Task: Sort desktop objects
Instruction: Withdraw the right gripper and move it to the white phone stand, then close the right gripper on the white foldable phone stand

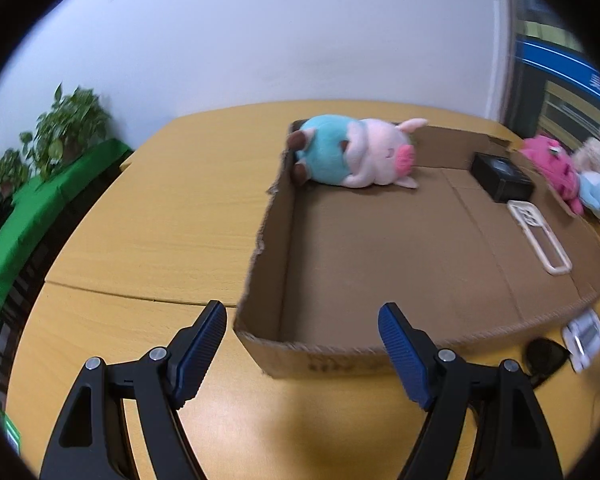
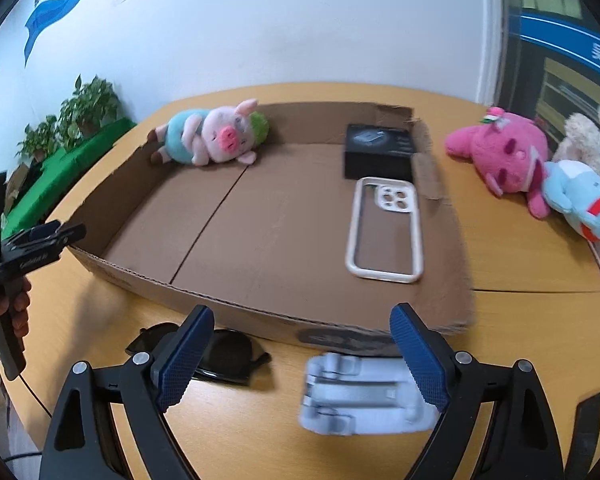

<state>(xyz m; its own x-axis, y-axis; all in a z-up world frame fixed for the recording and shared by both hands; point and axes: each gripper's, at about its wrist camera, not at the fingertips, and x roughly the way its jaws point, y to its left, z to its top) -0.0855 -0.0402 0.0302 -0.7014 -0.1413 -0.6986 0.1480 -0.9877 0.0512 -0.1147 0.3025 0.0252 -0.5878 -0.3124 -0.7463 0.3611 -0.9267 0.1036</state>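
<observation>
Wooden worktop (image 2: pixel 520 264), light yellow, carrying a shallow cardboard box (image 2: pixel 260 316) with low, ragged walls. Inside the box, at the far left corner: a plush pig (image 2: pixel 216 136) in a teal top, lying on its side with its snout toward the camera. At the far right of the box: a small black box (image 2: pixel 380 150), and just in front of it a clear phone case (image 2: pixel 384 232) with a white rim, lying flat on the cardboard floor. Outside the box, right of its torn wall: a pink plush (image 2: pixel 504 156), a light blue plush (image 2: pixel 584 200) leaning against it, and a cream plush (image 2: pixel 592 140) behind both. On the worktop in front of the box's near wall: dark sunglasses (image 2: pixel 228 356), partly hidden behind the right gripper's left finger, and a pale grey folding stand (image 2: pixel 364 394), blurred, lying between the fingers of the right gripper (image 2: pixel 302 360) without visible contact. Right gripper spread wide, nothing clamped. Left gripper (image 1: pixel 302 352) likewise wide and empty, hovering over bare worktop at the box's near left corner, with that corner standing just ahead between the fingers. Seen from the right wrist at the far left edge: the left gripper held in a hand (image 2: pixel 4 316). Potted plants (image 2: pixel 80 116) on a green-covered ledge beyond the worktop, against a white wall.
</observation>
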